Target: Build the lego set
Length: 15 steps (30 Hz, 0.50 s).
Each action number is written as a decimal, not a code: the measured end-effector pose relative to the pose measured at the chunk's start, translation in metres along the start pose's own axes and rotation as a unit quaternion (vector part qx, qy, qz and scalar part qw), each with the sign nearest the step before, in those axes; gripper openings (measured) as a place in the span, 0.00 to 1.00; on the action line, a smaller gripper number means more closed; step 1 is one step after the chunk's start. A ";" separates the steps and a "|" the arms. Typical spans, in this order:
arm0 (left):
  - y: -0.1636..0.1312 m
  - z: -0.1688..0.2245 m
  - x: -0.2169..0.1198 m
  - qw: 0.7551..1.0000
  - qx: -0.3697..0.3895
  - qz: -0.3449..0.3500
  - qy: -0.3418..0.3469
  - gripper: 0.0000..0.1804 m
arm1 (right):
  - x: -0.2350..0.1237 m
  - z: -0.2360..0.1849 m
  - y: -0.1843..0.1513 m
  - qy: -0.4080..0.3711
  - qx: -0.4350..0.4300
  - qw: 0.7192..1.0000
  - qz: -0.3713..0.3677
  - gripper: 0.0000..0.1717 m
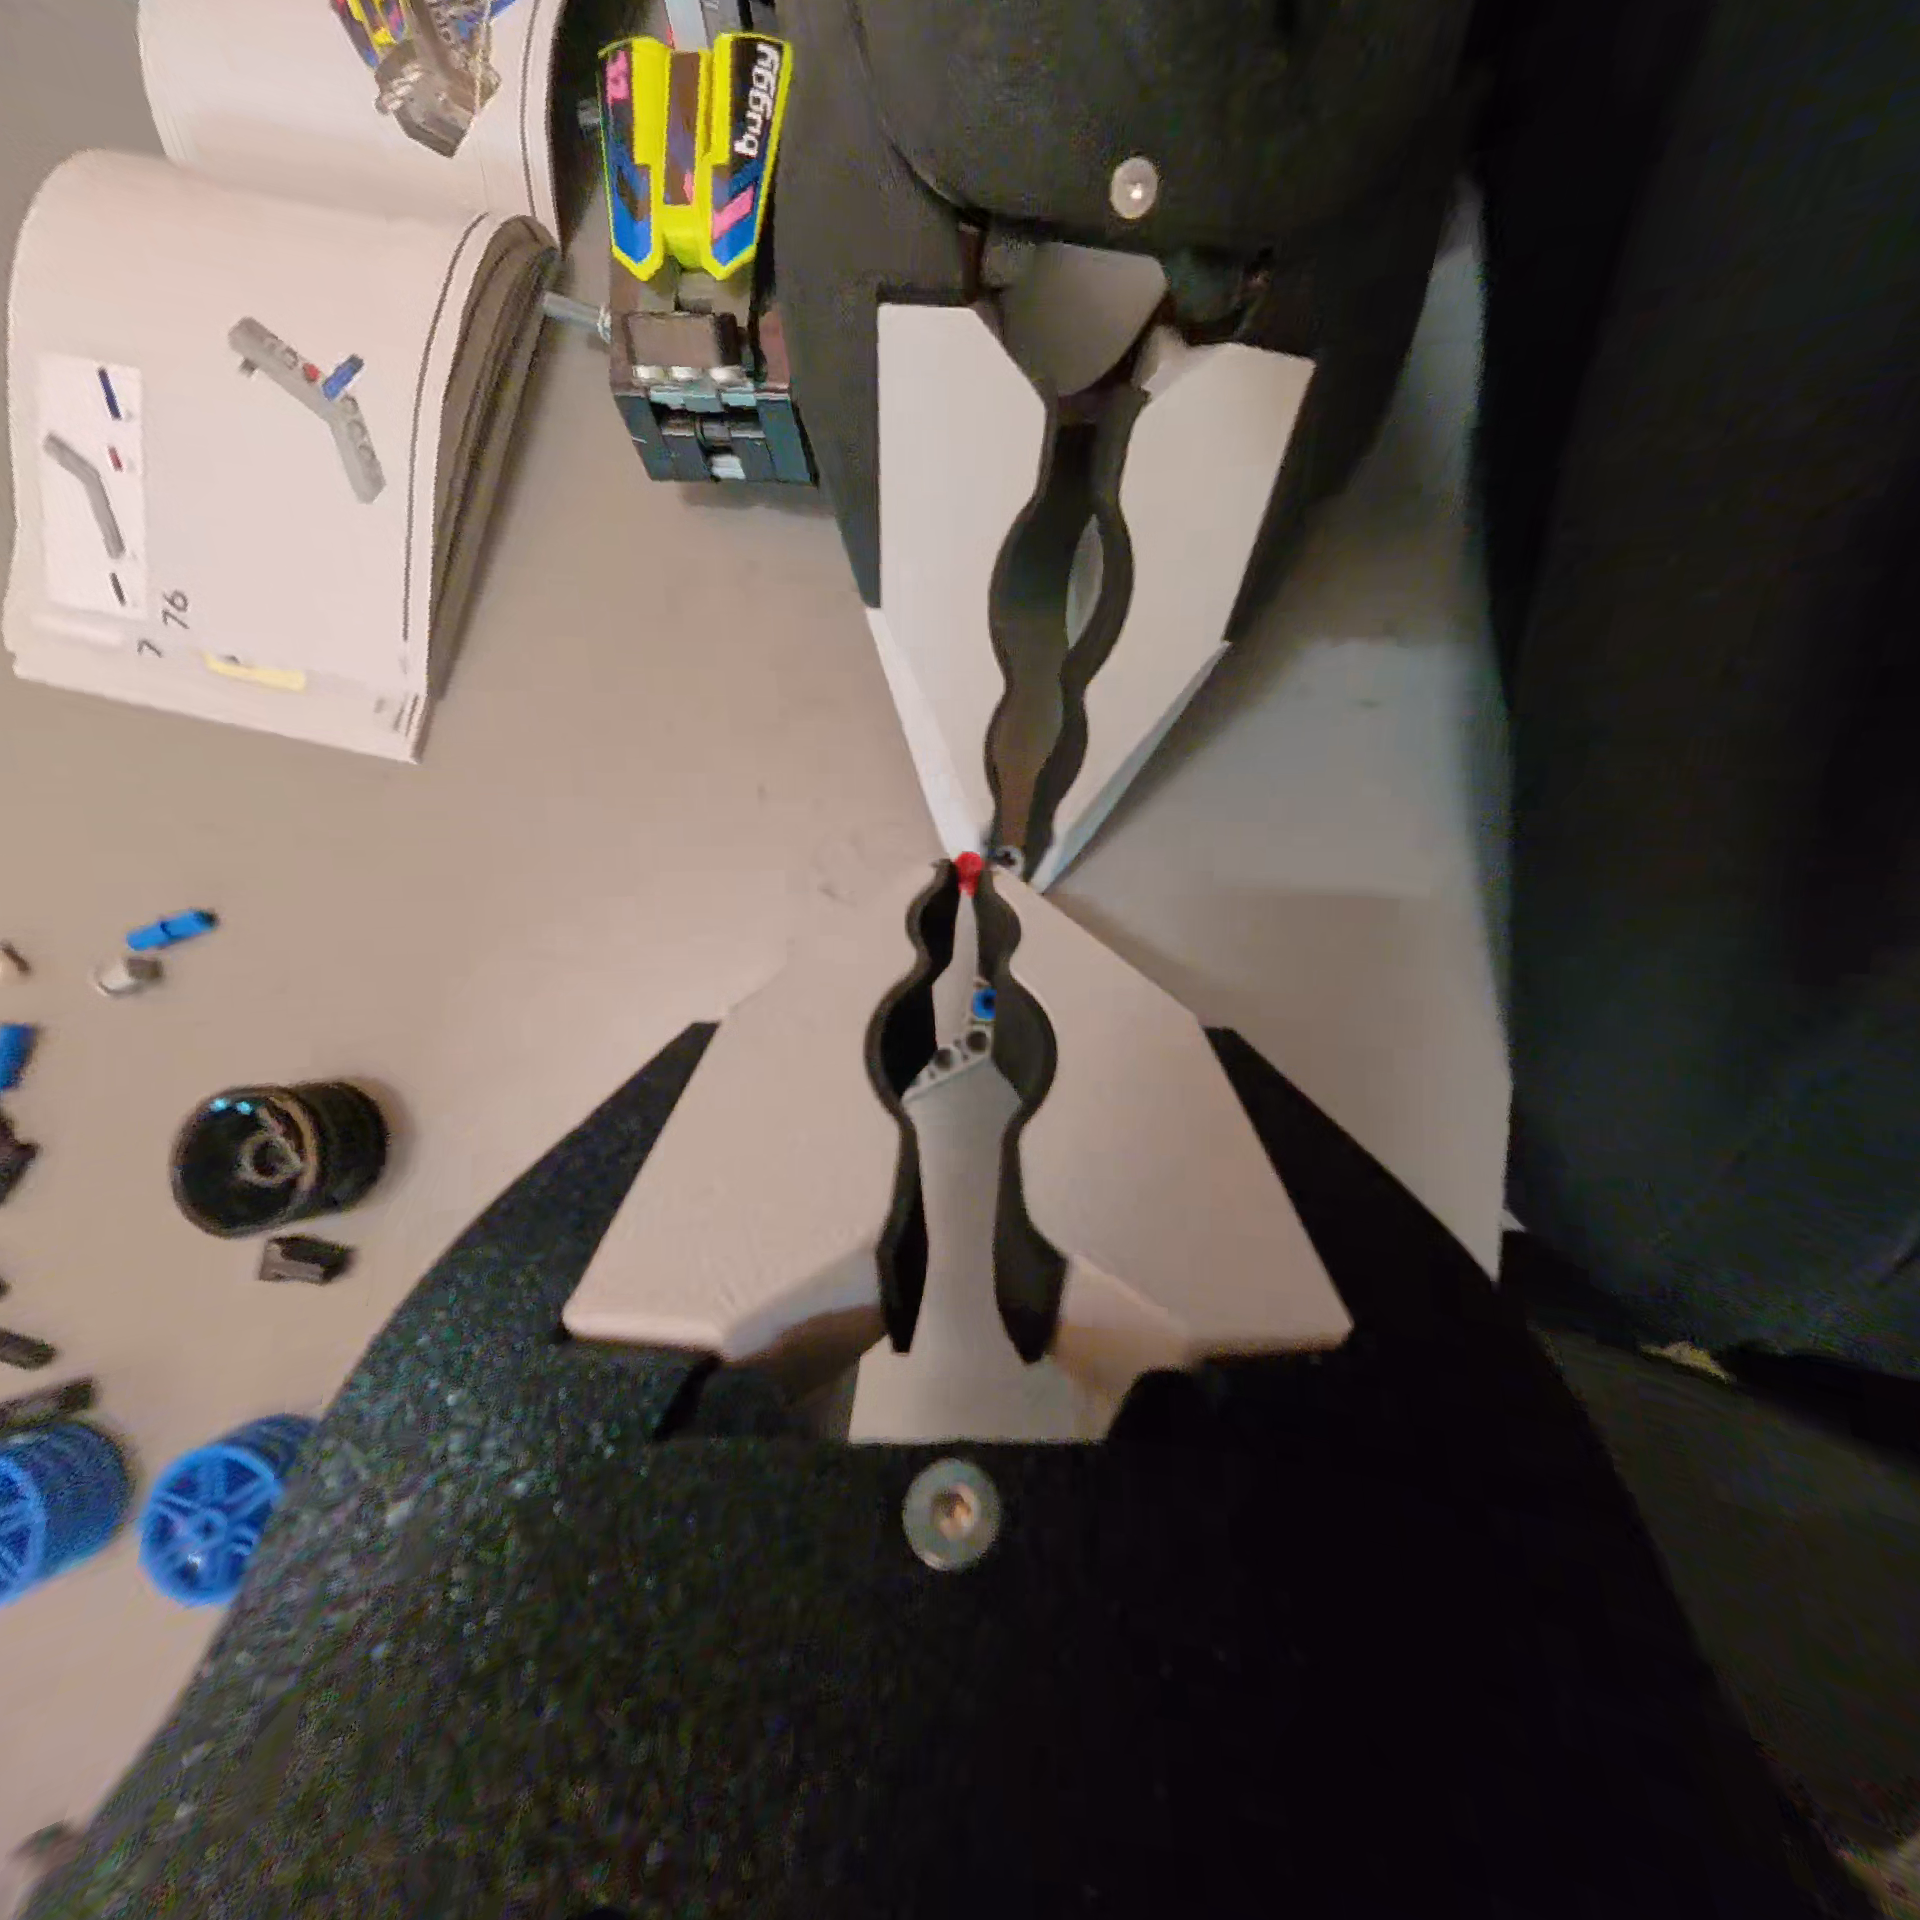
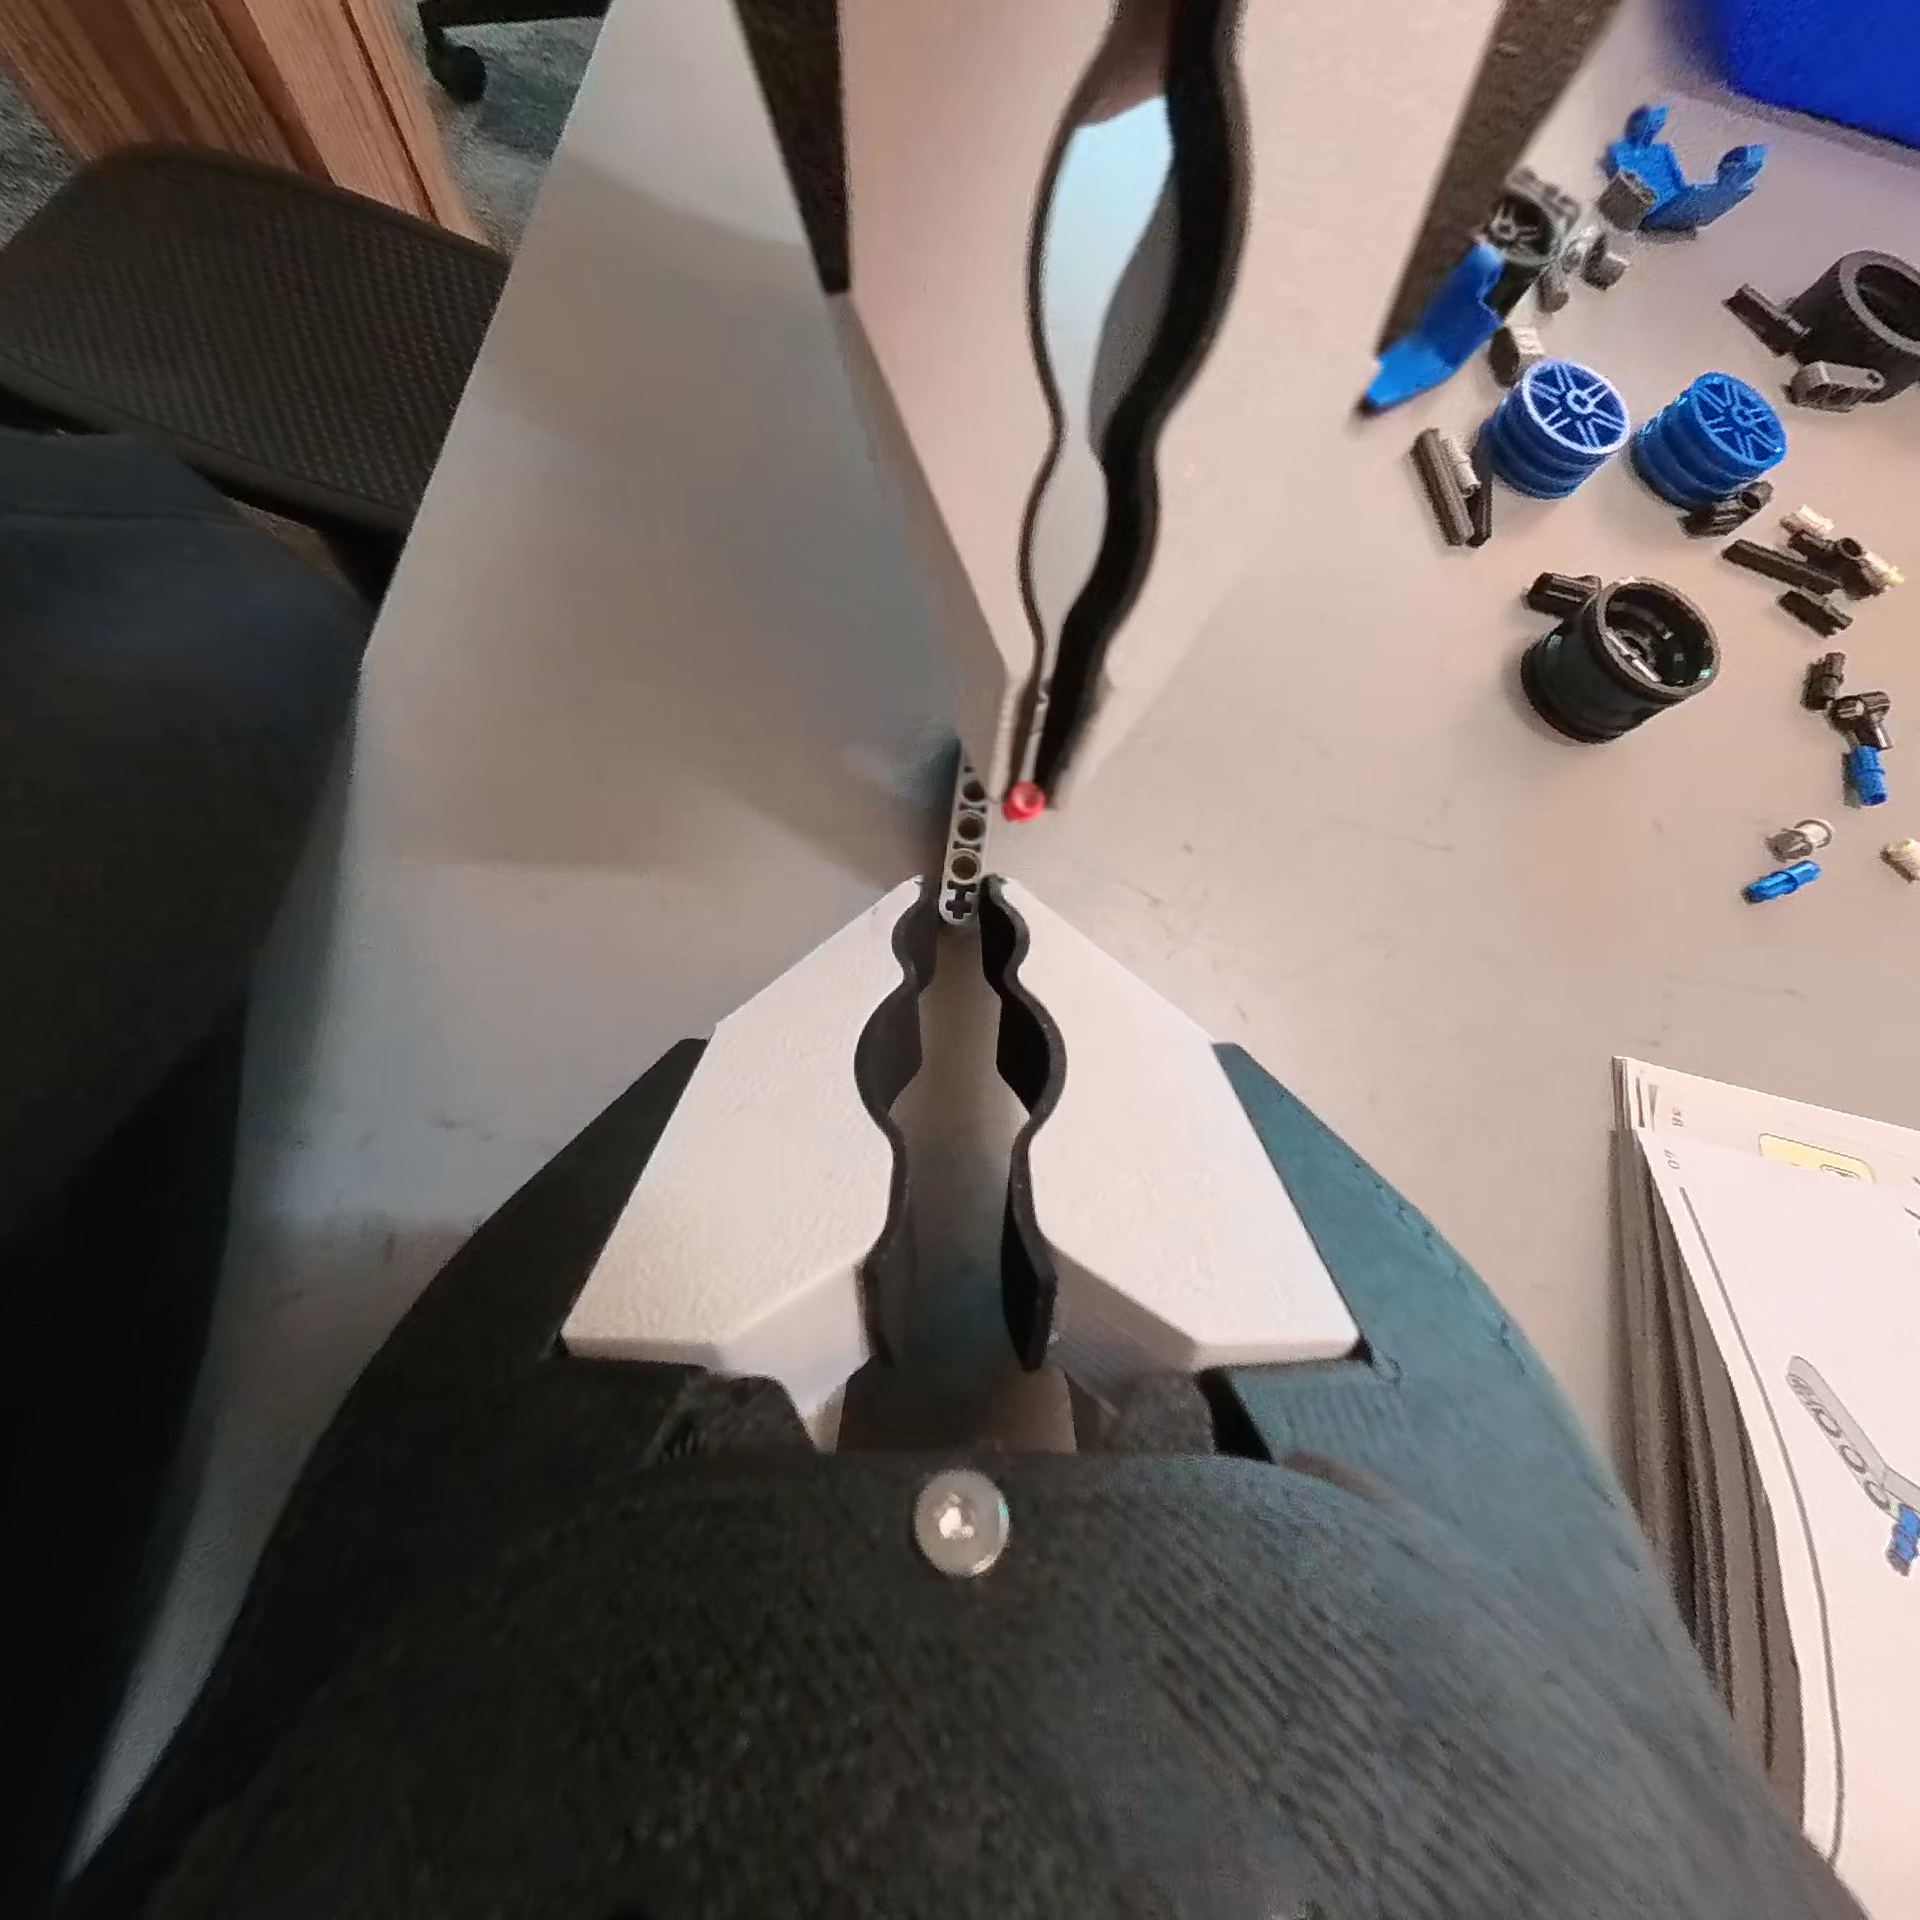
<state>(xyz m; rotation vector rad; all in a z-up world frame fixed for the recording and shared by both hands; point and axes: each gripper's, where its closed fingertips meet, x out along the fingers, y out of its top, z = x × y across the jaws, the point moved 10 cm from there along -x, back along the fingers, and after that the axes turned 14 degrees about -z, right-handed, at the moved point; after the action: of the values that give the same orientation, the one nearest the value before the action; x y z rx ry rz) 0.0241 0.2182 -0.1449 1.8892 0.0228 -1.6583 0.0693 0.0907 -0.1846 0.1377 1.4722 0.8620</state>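
Pinching a small red pin [image 1: 968, 871] at its very tips, the left gripper [image 1: 968, 883] has its jaws drawn together on that pin, which sits just beside the upper holes of a grey perforated beam [image 2: 966, 842]. That beam is clamped by its cross-holed end between the pads of the right gripper [image 2: 961, 896], both pads pressing on it. Relative to the beam, the blue wheels [image 2: 1558, 421] and a black tyre [image 2: 1626, 660] lie well off on the beige table [image 2: 1351, 883], among loose black and blue pieces, and an open instruction booklet [image 1: 239, 447] lies farther off
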 end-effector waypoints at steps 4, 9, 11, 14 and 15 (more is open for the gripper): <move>-0.018 0.010 -0.001 0.996 -0.069 0.047 0.029 0.00 | 0.000 0.000 0.000 -0.002 -0.001 1.000 0.000 0.03; -0.037 0.025 0.007 0.979 -0.149 0.124 0.065 0.00 | 0.000 0.001 0.000 0.003 0.002 1.000 0.000 0.03; -0.038 0.030 0.010 0.976 -0.153 0.130 0.084 0.00 | 0.000 0.000 0.000 0.002 0.001 1.000 0.000 0.03; -0.036 0.034 0.013 0.975 -0.146 0.128 0.105 0.00 | 0.000 0.000 0.000 -0.001 -0.001 1.000 0.000 0.03; -0.035 0.034 0.013 0.976 -0.142 0.123 0.112 0.00 | 0.000 -0.001 0.000 -0.002 -0.002 1.000 0.000 0.03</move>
<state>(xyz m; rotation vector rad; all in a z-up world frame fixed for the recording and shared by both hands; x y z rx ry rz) -0.0171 0.2263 -0.1729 1.7700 0.1075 -1.2034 0.0688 0.0907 -0.1848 0.1368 1.4659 0.8642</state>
